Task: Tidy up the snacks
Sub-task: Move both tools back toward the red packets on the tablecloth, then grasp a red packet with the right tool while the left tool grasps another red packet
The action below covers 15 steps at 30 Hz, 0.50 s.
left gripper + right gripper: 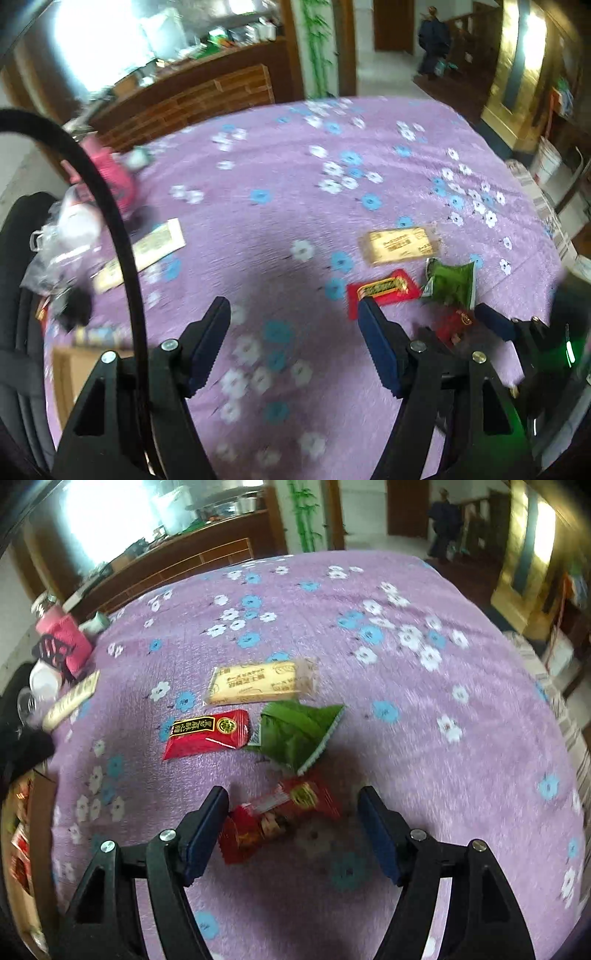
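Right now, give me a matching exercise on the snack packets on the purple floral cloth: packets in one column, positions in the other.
Packets:
1. beige rectangular biscuit packet
2. green crinkled foil pouch
3. dark red foil wrapper with gold emblem

Positions:
A. between the right claw's open fingers
B. farthest from the claw
C. in the middle, right of the flat red packet

Pairs: 1-B, 2-C, 3-A

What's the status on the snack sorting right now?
Both jaws open, empty. Crinkly red snack packet lies between right gripper jaws, ungripped. Left gripper over bare purple floral cloth. Nothing blocking.
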Available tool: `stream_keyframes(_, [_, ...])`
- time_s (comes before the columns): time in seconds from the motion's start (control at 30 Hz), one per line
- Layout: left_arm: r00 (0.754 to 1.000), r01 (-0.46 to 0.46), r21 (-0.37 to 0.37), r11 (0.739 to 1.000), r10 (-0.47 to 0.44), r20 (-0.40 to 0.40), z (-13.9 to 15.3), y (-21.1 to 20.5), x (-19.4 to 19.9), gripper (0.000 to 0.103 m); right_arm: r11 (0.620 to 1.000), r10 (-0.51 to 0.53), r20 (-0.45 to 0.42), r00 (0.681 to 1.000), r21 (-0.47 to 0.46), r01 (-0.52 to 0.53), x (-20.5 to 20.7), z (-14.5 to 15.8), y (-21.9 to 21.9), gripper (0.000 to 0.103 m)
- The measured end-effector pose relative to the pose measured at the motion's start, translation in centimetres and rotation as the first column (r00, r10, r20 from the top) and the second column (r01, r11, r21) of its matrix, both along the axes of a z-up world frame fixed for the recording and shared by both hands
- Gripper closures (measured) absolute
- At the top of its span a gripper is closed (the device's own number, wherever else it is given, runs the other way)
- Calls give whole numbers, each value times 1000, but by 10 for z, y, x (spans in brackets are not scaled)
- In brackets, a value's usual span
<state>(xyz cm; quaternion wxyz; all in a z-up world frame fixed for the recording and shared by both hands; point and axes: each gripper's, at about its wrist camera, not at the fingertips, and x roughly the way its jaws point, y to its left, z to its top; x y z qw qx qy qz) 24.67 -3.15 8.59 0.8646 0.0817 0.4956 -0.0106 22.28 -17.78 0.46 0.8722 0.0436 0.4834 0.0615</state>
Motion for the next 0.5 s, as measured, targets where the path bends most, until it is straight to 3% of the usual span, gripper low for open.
stream_keyframes(0.03, [1000, 15, 3, 1000, -15, -20, -7, -4, 9, 31, 1000, 22, 6, 1000, -19, -22, -1, 0, -3, 38])
stream_keyframes(0.1, [996, 76, 18, 997, -75, -42, -17, -13, 21, 31, 996, 71, 16, 997, -45, -70, -4, 0, -11, 57])
stream_keyframes(0.17, [984, 165, 39, 985, -162, -70, -27, -23, 26, 31, 992, 103, 15, 995, -78, -101, -8, 1, -23, 66])
stream_keyframes(0.23, [968, 242, 64, 968, -236, -88, -33, -33, 28, 31, 992, 107, 7, 994, -71, -106, -13, 1, -41, 67])
stream_keyframes(0.27, [958, 284, 125, 951, -277, -73, -35, -41, 27, 31, 992, 108, 5, 994, -69, -108, -14, 1, -46, 67])
stream_keyframes(0.33, [938, 346, 174, 922, -337, -81, -41, -50, 27, 31, 992, 112, 3, 994, -65, -111, -19, 1, -57, 67])
stream_keyframes(0.37, [925, 379, 165, 911, -365, -108, -46, -54, 30, 30, 992, 114, 3, 994, -63, -113, -20, 1, -58, 67])
stream_keyframes(0.5, [910, 412, 122, 903, -400, -110, -48, -60, 36, 29, 990, 120, 8, 993, -74, -119, -22, 0, -56, 66])
